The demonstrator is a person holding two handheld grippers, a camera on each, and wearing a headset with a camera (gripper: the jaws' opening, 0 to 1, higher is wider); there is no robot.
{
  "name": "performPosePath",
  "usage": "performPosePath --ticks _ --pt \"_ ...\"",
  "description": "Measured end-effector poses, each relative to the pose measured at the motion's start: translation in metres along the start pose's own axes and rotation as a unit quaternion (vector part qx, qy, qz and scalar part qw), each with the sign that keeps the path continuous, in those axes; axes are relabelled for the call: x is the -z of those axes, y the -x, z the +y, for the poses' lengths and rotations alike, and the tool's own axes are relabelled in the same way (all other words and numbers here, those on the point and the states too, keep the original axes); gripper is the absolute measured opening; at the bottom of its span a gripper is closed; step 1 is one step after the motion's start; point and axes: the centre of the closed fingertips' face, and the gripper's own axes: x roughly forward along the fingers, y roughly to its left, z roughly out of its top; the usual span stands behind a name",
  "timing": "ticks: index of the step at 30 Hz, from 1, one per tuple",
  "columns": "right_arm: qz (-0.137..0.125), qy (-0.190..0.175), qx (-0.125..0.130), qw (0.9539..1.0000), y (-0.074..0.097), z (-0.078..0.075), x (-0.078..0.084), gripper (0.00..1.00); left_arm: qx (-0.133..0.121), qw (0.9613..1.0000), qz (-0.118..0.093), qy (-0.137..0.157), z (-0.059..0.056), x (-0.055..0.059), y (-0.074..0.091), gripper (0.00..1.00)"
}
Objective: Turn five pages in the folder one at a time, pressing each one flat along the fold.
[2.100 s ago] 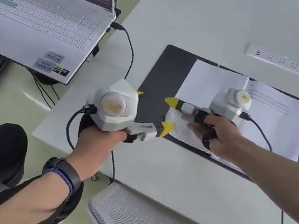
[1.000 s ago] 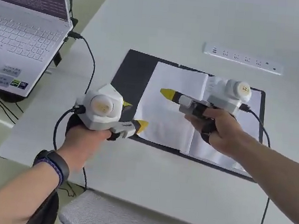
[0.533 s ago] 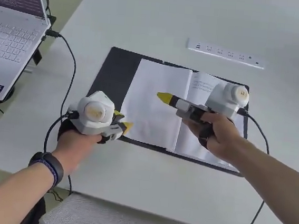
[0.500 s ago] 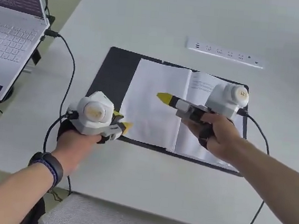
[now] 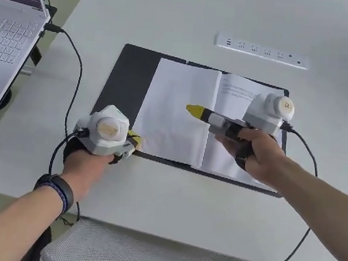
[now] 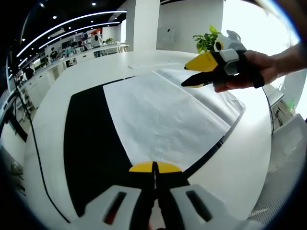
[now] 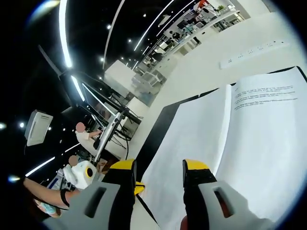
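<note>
A black folder (image 5: 122, 79) lies open on the white table, with a blank page (image 5: 176, 112) on its left half and a printed page (image 5: 242, 91) on its right. My right gripper (image 5: 194, 111) hovers open over the blank page near the fold, nothing between its jaws (image 7: 158, 167). My left gripper (image 5: 133, 141) is shut, its yellow tips (image 6: 154, 166) together at the folder's near left edge, by the blank page (image 6: 163, 120). In the left gripper view the right gripper (image 6: 194, 72) hangs above the pages.
An open laptop (image 5: 5, 22) stands at the far left, with a black cable (image 5: 75, 65) running past the folder. A white power strip (image 5: 262, 51) lies behind the folder. A mesh chair (image 5: 149, 254) sits below the table's near edge.
The left gripper's jaws have drawn together from open to shut and it sits lower at the folder's near edge. The right gripper stays over the blank page. The head camera has shifted.
</note>
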Motion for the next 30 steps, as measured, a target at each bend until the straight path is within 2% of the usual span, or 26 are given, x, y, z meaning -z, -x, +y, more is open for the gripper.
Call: performPosePath --ticks 7,18,23,30 --pt "0.003 0.002 0.006 1.0 0.002 -0.013 -0.005 0.35 -0.004 1.0 0.0 0.003 0.0 0.0 0.001 0.0" --pt "-0.023 -0.013 0.032 0.9991 0.001 -0.045 -0.026 0.25 -0.004 0.9999 -0.002 0.01 0.001 0.0 0.001 0.0" --pt "-0.028 -0.017 0.034 0.9989 -0.004 -0.05 -0.031 0.21 -0.006 0.9999 0.0 0.016 0.001 0.0 0.001 0.0" --pt "-0.028 -0.028 0.038 0.9985 -0.007 -0.056 -0.029 0.13 -0.01 0.9998 -0.002 0.018 0.001 -0.001 0.001 0.0"
